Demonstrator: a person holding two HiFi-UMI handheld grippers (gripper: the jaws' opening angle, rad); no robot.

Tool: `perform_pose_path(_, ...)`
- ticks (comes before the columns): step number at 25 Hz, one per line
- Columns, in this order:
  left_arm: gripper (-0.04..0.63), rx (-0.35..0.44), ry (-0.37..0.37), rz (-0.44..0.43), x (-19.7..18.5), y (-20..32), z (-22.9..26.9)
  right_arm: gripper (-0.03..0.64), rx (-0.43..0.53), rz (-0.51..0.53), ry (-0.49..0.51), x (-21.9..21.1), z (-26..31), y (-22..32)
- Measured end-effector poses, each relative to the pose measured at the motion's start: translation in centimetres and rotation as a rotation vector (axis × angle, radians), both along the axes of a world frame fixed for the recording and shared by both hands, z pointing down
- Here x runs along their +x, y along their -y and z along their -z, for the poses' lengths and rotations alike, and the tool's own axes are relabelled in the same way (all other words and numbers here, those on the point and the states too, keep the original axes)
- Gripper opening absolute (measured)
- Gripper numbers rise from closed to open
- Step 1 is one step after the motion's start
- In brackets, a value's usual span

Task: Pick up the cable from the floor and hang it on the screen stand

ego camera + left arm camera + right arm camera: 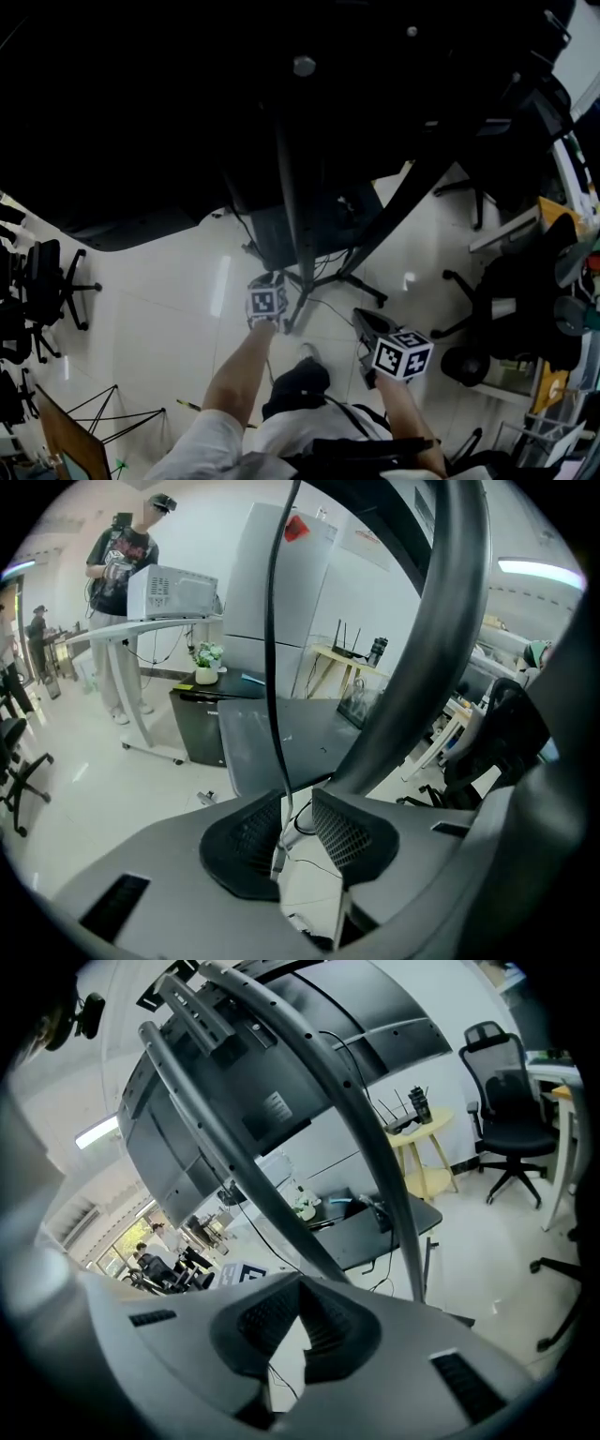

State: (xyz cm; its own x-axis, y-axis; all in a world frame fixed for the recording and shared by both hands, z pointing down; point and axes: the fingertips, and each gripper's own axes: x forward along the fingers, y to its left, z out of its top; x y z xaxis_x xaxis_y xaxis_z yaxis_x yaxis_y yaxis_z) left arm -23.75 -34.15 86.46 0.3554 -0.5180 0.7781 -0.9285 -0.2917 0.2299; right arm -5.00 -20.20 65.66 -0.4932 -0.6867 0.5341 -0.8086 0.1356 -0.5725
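**Thin Cable Inside Open Left Tongs, Right Tongs Shut**

Look at the left tongs point(298, 801): parted, with a clear gap, and not pinching anything. Running through that gap, a thin black cable point(273, 667), from twelve o'clock at the top of the left gripper view straight down to six o'clock. Ending in a small pale plug point(278, 860) just below the pads point(342, 834). Off the floor point(178, 281), then, at least for this stretch. Probably draped high on purpose, over some part of the screen stand point(441, 639), so as to hang down by its own weight. Probably placed around the cable, too, ready to catch or steady it.

Look at the right tongs point(300, 1286): pressed shut with nothing inside. Sitting near five o'clock in the head view, likely as a spare helper, facing the stand's slanted poles point(375, 1147).

Hard to see: the top end of the cable, cut off at the picture edge, so no telling the hanging spot. Hard to follow in the head view as well, dark and crowded, with the cable lost against the poles. Also a thin wire point(274, 1372) at six o'clock under the right tongs, maybe the same cable, maybe not.
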Motion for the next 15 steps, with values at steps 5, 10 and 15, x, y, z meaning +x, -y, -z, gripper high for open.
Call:
perform_pose_path(5, 0.106, -0.021, -0.043, -0.044, 1.2, 1.3, -1.3, 0.005, -0.004, -0.023, -0.009, 0.0, -0.4, 0.9)
perform_pose_path(10, 0.112, -0.056, -0.021, -0.043, 1.1, 2.0, -2.8, 0.005, -0.023, -0.047, -0.016, 0.6, -1.0, 1.1)
perform_pose_path(15, 0.112, -0.067, -0.045, -0.051, 1.8, 2.5, -3.5, 0.005, -0.038, -0.063, -0.013, 0.9, -1.7, 0.8)
